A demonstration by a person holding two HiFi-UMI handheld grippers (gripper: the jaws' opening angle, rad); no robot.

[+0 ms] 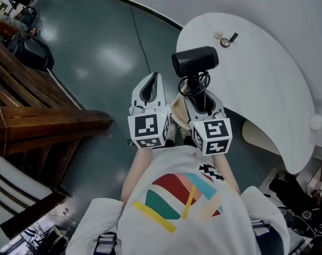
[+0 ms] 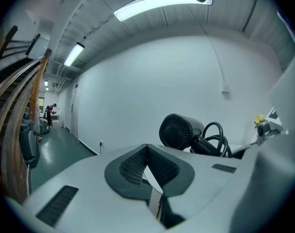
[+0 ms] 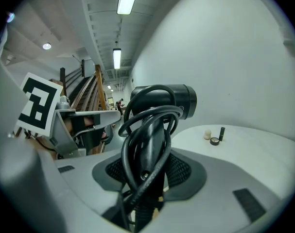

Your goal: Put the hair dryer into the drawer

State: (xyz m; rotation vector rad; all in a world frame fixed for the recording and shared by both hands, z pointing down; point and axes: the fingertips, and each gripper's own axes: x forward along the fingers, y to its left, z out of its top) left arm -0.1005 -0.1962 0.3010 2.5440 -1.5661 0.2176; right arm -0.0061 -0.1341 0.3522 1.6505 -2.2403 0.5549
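Note:
The black hair dryer (image 1: 195,61) stands upright, held by its handle in my right gripper (image 1: 201,101), its coiled cord looped around the handle. In the right gripper view the dryer (image 3: 162,101) and cord fill the middle, and the right gripper (image 3: 148,181) is shut on the handle. My left gripper (image 1: 151,85) hangs just left of it, jaws together and nothing in them. From the left gripper view, the left gripper (image 2: 148,154) is shut and the dryer's (image 2: 181,131) rear grille shows to the right. No drawer is in view.
A white rounded table (image 1: 261,84) lies ahead on the right, with a few small cosmetics (image 1: 225,39) near its far edge. A wooden staircase rail (image 1: 38,122) runs along the left. A thin cable (image 1: 139,36) crosses the grey-green floor.

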